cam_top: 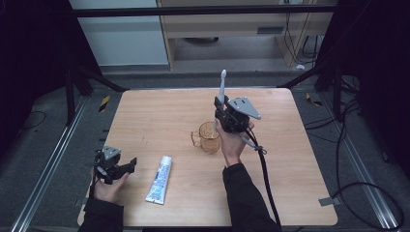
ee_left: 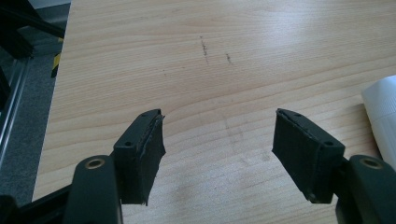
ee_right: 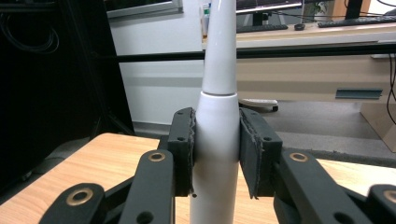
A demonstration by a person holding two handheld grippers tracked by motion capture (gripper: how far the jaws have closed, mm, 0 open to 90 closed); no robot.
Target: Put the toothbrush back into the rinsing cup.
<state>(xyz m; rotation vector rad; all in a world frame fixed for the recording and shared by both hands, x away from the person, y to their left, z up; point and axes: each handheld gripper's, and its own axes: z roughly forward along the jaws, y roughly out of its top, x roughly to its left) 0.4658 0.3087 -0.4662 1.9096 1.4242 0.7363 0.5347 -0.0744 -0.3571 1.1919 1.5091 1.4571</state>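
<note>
Clamping a white toothbrush (cam_top: 222, 86) upright, right gripper (cam_top: 221, 107) sits centre frame, above amber cup (cam_top: 208, 137); left gripper (cam_top: 126, 165), jaws spread w/ nothing between, lower left; toothpaste tube (cam_top: 160, 180) flat beside it on table (cam_top: 159, 111)

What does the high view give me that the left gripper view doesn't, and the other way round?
High view alone: the right gripper shut on an upright white toothbrush, lifted above the amber mug, plus the left gripper held at the table's near left corner. Left gripper view alone: its two pads standing wide apart with nothing between them, and dark scuff marks on the wood. Both share the wooden table and the toothpaste tube, though the left gripper view catches just its white end.
</note>
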